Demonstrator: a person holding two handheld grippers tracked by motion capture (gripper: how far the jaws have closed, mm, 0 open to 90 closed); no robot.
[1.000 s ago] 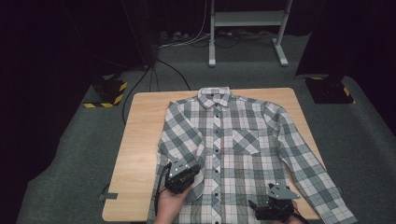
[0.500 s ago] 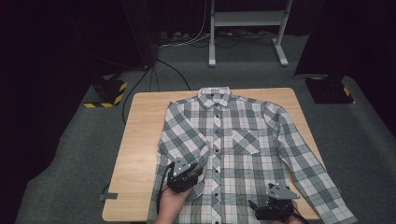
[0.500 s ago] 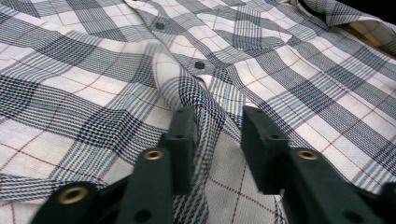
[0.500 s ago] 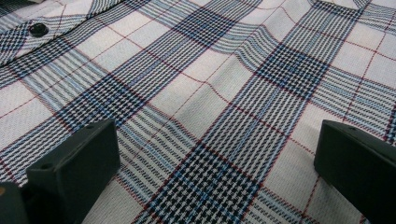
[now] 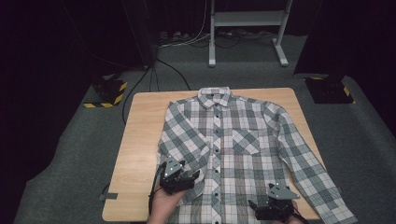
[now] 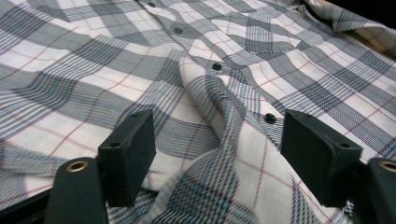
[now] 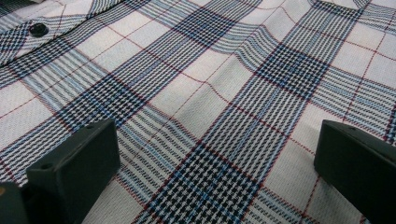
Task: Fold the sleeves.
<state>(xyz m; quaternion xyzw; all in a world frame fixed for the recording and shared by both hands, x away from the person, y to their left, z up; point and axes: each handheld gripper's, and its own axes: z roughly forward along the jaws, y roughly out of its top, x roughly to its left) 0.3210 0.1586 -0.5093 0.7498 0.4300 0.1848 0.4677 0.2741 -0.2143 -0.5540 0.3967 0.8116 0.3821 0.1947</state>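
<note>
A plaid button-up shirt lies spread face up on the wooden table, collar at the far end. My left gripper rests on the shirt's lower left front. Its jaws have just been opening. In the left gripper view the left gripper is open with a raised fold of cloth standing loose between the pads, next to the button line. My right gripper sits over the hem at the lower right. In the right gripper view the right gripper is open over flat plaid cloth, nothing pinched.
The shirt's right sleeve runs down to the table's near right corner. On the floor stand yellow-and-black striped blocks, a dark block, a white stand and cables beyond the table.
The left gripper has shifted slightly on the shirt's lower left front. The right gripper and the rest of the shirt lie as before.
</note>
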